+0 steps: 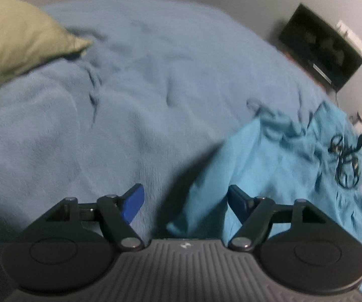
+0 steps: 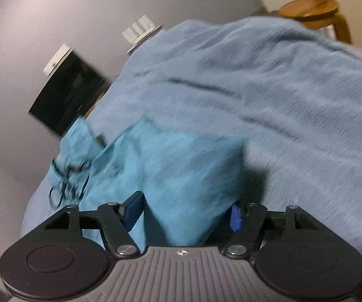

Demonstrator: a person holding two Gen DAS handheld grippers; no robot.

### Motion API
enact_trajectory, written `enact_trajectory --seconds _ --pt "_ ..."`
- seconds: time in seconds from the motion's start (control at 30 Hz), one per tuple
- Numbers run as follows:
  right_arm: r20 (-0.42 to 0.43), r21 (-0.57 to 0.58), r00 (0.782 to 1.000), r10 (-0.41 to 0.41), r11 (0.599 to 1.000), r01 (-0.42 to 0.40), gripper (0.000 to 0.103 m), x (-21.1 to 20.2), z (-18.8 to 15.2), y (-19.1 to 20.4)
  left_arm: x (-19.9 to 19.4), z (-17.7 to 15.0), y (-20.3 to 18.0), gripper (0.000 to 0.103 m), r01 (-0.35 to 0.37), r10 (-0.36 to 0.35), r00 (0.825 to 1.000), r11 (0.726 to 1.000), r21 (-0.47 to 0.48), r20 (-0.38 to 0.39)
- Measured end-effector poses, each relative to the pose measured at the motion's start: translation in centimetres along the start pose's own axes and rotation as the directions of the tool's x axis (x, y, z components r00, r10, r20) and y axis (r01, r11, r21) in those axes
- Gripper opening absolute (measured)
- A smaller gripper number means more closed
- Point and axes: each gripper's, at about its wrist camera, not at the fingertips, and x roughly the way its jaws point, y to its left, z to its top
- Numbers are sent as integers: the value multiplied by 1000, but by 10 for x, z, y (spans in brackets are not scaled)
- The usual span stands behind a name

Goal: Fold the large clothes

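A bright turquoise garment [image 1: 281, 166] with a black print [image 1: 346, 161] lies on a blue fleece blanket [image 1: 143, 88] covering a bed. My left gripper [image 1: 186, 203] is open; a lower corner of the garment lies between its blue fingers [image 1: 133, 203], not pinched. In the right wrist view the garment [image 2: 181, 176] fills the gap of my right gripper [image 2: 186, 211], which is open with its blue fingers [image 2: 236, 217] apart around the cloth. The print shows at the left [image 2: 67, 178]. Both views are motion-blurred.
A green pillow [image 1: 17, 40] lies at the blanket's far left. A black screen [image 1: 324, 47] stands against the grey wall beyond the bed, also in the right wrist view [image 2: 67, 95]. A wooden stool [image 2: 314, 10] stands past the bed's far edge.
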Motion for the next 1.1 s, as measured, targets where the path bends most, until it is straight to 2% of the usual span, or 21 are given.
enact_trajectory --seconds 0.07,0.13,0.2,0.27,0.33,0.4,0.47,0.57,0.67,0.73,0.77,0.8,0.83,0.93,0.97,1.1 --pt "78 -19 996 -36 999 38 73 -9 4 -1 -6 2 -6 72 -10 7 998 999 45 55" --pt "199 -75 977 -76 993 93 77 -16 11 6 -13 0 -21 72 -20 6 993 992 124 116" --pt "270 -135 961 -53 986 93 81 -23 21 13 -24 -6 -36 73 -21 -13 987 977 212 160" --pt "259 -216 966 -2 975 60 82 -22 24 22 -33 -15 -54 82 1 -66 979 948 317 193" --pt "224 -288 974 40 957 26 82 -18 19 34 -40 -26 -75 88 21 -120 971 905 425 209" --pt "175 -367 981 84 930 -14 82 -11 7 50 -40 -38 -95 90 39 -155 970 859 510 187" --pt "124 -455 985 120 889 -52 82 -6 -9 67 -37 -51 -113 90 94 -197 972 824 558 128" --pt "10 -605 979 206 781 -158 82 1 -39 103 -30 -71 -134 90 224 -276 961 773 593 -3" --pt "-131 -726 956 264 631 -274 82 6 -70 132 -22 -91 -153 90 324 -331 936 690 647 -116" --pt "-220 -794 947 232 521 -312 82 11 -92 146 -16 -108 -164 90 348 -328 930 631 693 -169" --pt "-253 -818 946 202 478 -321 82 15 -103 151 -12 -116 -167 90 356 -317 928 610 708 -193" --pt "-280 -839 948 151 441 -318 82 20 -115 152 -5 -123 -171 90 358 -290 931 590 723 -223" --pt "-287 -852 952 109 425 -306 83 25 -122 151 4 -131 -171 90 355 -253 934 579 734 -253" --pt "-297 -858 955 20 434 -276 93 41 -128 148 26 -144 -173 94 346 -156 936 563 751 -314" --pt "-301 -854 953 1 445 -270 97 46 -130 148 28 -145 -173 95 343 -152 937 563 752 -313" --pt "-327 -822 945 -8 496 -281 100 56 -123 145 25 -143 -174 96 341 -166 939 576 743 -302"
